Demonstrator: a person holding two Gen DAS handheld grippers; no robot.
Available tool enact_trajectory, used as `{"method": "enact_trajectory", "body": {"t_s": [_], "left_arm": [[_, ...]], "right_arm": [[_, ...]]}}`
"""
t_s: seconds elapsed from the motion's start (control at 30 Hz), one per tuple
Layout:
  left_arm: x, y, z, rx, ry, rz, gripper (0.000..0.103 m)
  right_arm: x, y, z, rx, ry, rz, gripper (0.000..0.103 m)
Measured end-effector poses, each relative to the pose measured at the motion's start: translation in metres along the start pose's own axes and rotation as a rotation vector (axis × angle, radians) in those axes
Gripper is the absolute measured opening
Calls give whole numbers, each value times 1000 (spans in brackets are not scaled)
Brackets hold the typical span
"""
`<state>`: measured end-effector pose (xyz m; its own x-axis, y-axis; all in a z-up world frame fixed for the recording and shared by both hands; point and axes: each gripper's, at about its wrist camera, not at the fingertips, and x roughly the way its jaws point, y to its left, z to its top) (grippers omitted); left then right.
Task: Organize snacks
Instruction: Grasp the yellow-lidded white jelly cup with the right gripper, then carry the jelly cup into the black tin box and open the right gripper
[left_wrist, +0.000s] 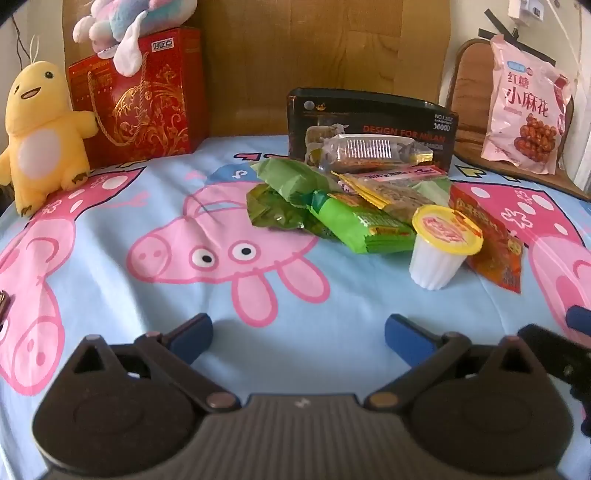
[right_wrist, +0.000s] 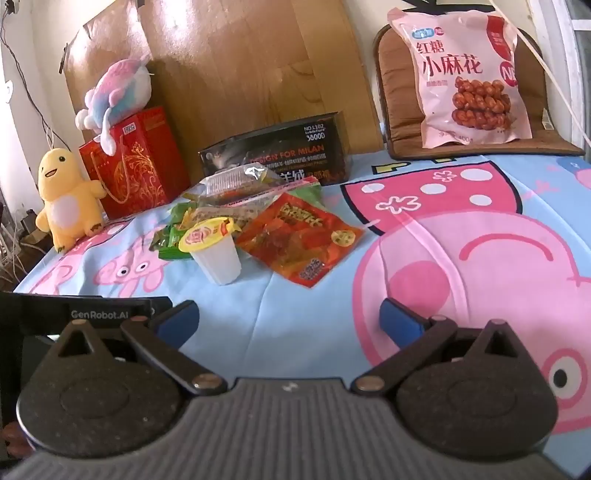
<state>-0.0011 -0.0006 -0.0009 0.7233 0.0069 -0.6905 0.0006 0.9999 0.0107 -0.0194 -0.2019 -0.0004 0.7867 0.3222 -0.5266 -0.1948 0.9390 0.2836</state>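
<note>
While nothing is gripped yet, both tools hover near the sheet, short of the heap.
Left gripper (left_wrist: 298, 338): jaws wide, empty.
Right gripper (right_wrist: 289, 320): jaws wide, empty.
Snack pile (left_wrist: 354, 199): heaped mid-bed, likely dumped for sorting.
Jelly cup (right_wrist: 215, 252): nearest, upright, easiest first pick.
Black box (left_wrist: 373, 122): behind the pile; reads "DESIGN FOR MILAN".
Pink bag (right_wrist: 467, 74): far right on a cushion, reads "小麻花".

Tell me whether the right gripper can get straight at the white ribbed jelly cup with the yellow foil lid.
Probably yes: the right gripper is open, and only bare sheet lies between it and the jelly cup, standing at the pile's near edge.
</note>
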Motion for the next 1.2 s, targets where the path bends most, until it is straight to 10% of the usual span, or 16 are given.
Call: {"method": "enact_trajectory", "body": {"t_s": [0.23,0.5,0.73,0.93,1.2], "left_arm": [[-8,0,-8,8,-47,-47,103],[-21,58,-8,-171,-96,-83,93],[-37,104,-6,-340,-121,-132,76],[-39,111,4,-335,-126,-215,76],[-32,67,19,-186,-40,-440,61]], "right_arm": [[-2,4,-1,-13,-18,-10,103],[-5,32,26,-185,-91,125,79],[45,51,45,-222,34,181,45],[22,101,11,-473,66,354,52],[21,75,10,-483,108,298,65]]}}
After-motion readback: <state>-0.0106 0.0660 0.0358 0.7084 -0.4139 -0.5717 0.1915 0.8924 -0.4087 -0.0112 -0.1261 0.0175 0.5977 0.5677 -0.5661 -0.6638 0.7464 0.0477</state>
